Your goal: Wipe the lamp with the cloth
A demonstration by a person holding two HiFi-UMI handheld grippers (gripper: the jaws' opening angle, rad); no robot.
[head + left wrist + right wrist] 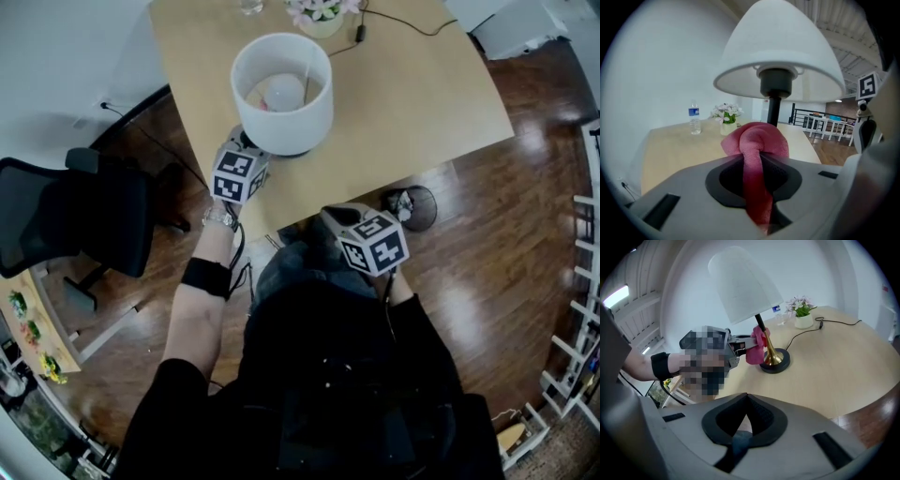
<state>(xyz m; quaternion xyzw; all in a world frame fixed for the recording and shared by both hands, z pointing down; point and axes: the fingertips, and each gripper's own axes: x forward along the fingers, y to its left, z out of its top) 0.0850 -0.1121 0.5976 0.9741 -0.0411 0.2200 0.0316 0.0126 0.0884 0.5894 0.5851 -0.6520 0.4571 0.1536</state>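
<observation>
Gripping the pink cloth (761,140) with its jaws closed on it, the left tool (754,164) presses it to the dark stem (774,110) of the white-shaded lamp (780,56) on the table (670,145). The right tool (746,404), jaws together and empty, hangs beside the table's edge. The blue label on the bottle (694,117) is too small to read.

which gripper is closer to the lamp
Left. The left gripper holds the cloth at the stem of the lamp; the right gripper hangs back off the table's edge.
</observation>
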